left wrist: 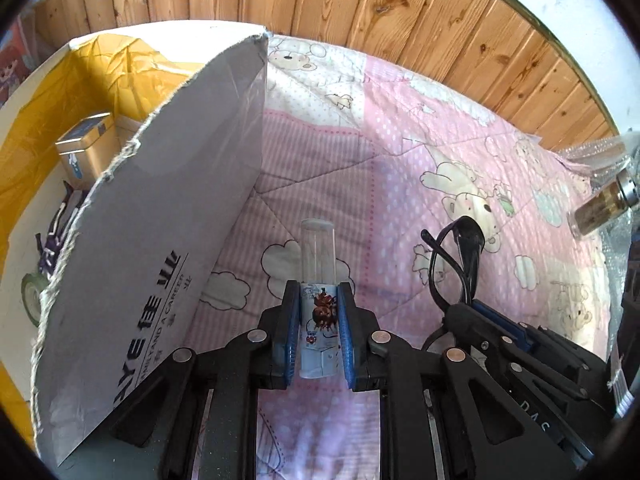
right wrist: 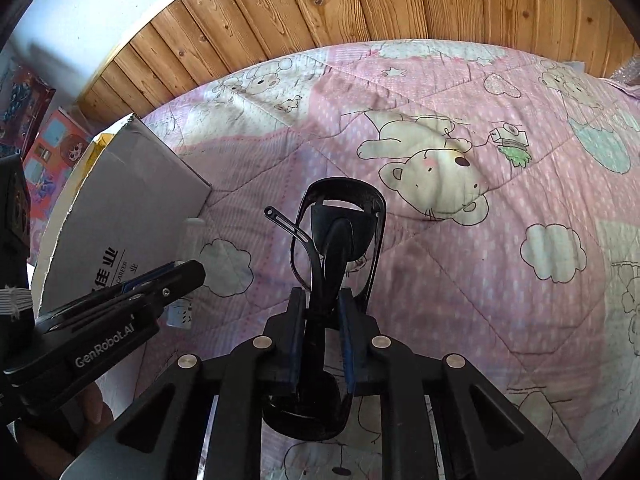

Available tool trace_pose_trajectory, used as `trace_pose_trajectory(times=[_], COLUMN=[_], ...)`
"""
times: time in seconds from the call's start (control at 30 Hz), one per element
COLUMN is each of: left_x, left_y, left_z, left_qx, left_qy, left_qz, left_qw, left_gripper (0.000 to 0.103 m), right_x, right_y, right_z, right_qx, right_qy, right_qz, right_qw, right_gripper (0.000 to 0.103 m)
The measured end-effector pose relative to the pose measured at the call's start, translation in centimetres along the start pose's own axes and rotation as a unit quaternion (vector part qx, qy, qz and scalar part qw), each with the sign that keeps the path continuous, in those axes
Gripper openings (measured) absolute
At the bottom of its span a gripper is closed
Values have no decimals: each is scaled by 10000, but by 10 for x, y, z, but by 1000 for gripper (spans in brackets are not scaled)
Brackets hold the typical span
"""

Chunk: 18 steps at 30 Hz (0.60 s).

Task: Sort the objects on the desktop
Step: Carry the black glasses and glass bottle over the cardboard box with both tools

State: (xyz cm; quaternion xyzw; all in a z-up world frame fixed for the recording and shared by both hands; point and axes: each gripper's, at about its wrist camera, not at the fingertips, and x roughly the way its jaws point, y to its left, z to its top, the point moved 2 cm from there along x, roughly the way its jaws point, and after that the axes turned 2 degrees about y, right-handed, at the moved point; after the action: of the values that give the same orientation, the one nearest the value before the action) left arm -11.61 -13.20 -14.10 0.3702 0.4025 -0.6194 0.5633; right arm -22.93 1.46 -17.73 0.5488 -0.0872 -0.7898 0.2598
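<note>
Two claws: both loaded, side by side above the quilt (right wrist: 460, 280) on a bed.
Left claw (left wrist: 319, 326): clamped on small tube (left wrist: 318, 280), printed label end betw. pads, clear end sticking fwd; long axis runs along the fingers.
Right claw (right wrist: 322, 330): clamped on folded black glasses (right wrist: 340, 240); lens part points fwd past the tips, rest hangs back under the claw; long axis along the fingers.
Key relation: open cardboard box (left wrist: 160, 240) sits just left of left claw, so tube looks nearest to drop; glasses farther.
Far right quilt edge: brown jar (left wrist: 604, 208) lying on its side, untouched.

Two black linkage grippers (left wrist: 319, 320) (right wrist: 322, 336) — blue-padded jaws, silver rivets, white "GenRobot.AI" lettering.
</note>
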Motion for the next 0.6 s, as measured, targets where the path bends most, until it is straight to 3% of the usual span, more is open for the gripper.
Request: trace_pose_trajectory(times=[0.6], left_x=[-71], left_y=[-6], left_z=[-47], left_qx=[175], left_qy=[-293], left_qz=[-13], left_qw=[9994], left_gripper=[18], right_x=[-49], right_y=[31], right_z=[-59], right_qx=[-197], right_qy=[-115], right_qz=[-48], right_qw=[9997], right_gripper=[17])
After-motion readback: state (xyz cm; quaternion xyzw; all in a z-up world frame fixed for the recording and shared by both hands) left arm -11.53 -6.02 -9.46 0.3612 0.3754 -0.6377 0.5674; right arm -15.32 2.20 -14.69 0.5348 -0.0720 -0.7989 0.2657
